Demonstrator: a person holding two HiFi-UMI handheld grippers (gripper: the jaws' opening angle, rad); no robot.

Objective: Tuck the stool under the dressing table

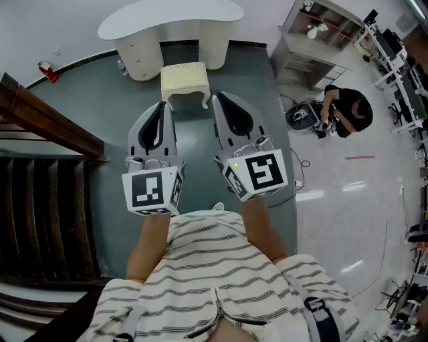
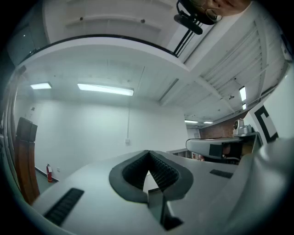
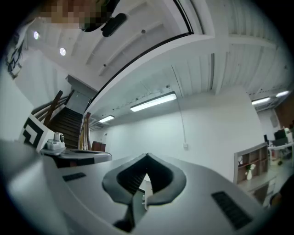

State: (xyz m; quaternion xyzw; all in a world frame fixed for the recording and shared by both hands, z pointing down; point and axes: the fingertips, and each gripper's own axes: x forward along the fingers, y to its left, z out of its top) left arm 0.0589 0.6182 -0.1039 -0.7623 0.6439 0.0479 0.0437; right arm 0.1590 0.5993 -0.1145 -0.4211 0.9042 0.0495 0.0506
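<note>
Stool (image 1: 184,79) stands outside the dressing table (image 1: 170,20) recess, not yet tucked; left tongs (image 1: 160,107) and right tongs (image 1: 219,100), both pressed together and empty, flank its near side, probably for pushing.

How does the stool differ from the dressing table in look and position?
The stool is small, with a squarish cream seat; the dressing table is much wider, with a curved white top. The stool stands on slim curved legs, out in front of the gap; the dressing table rests on solid pedestals. Both are pale, cream to white.
</note>
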